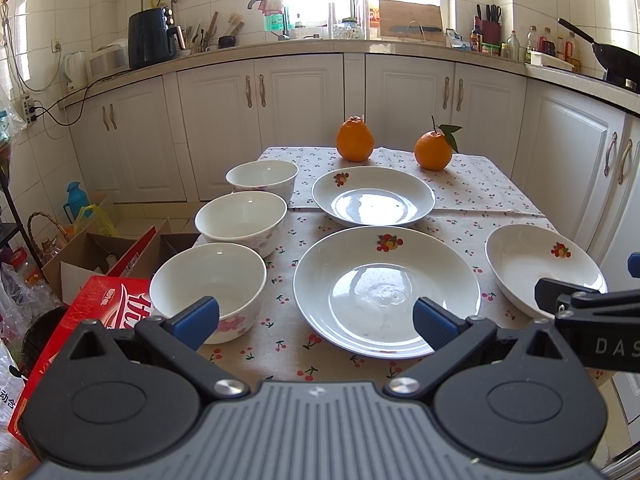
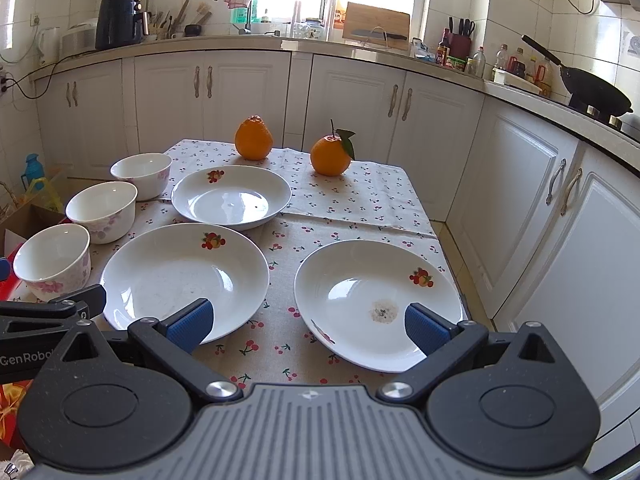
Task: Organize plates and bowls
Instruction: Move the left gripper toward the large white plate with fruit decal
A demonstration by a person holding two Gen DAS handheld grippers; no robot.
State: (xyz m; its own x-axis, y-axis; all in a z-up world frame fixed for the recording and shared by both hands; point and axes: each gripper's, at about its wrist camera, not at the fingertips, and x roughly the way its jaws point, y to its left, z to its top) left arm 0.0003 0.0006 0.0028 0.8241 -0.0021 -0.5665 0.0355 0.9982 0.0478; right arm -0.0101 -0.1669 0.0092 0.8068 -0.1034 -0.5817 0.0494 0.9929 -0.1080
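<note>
Running near to far along the left edge of the cherry-print tablecloth (image 1: 472, 184), three white floral bowls (image 1: 208, 280) stand upright; three white fruit-motif plates (image 2: 378, 300) lie right. Left gripper (image 1: 316, 322) and right gripper (image 2: 306, 326) gape, seemingly untouching.

My right gripper (image 1: 600, 344) reads "DAS" along its arm, cut off at the frame edge. My left gripper (image 2: 24, 354) reads "GenRobo" (also cut off). The red carton (image 1: 100, 312) carries large white Chinese characters.

Right gripper (image 2: 306, 324) jaws wide apart, holding nothing, above the tablecloth (image 2: 360, 196). Three plates (image 2: 184, 276), three bowls (image 2: 54, 262) along left edge, two oranges (image 2: 330, 156) at the back.
</note>
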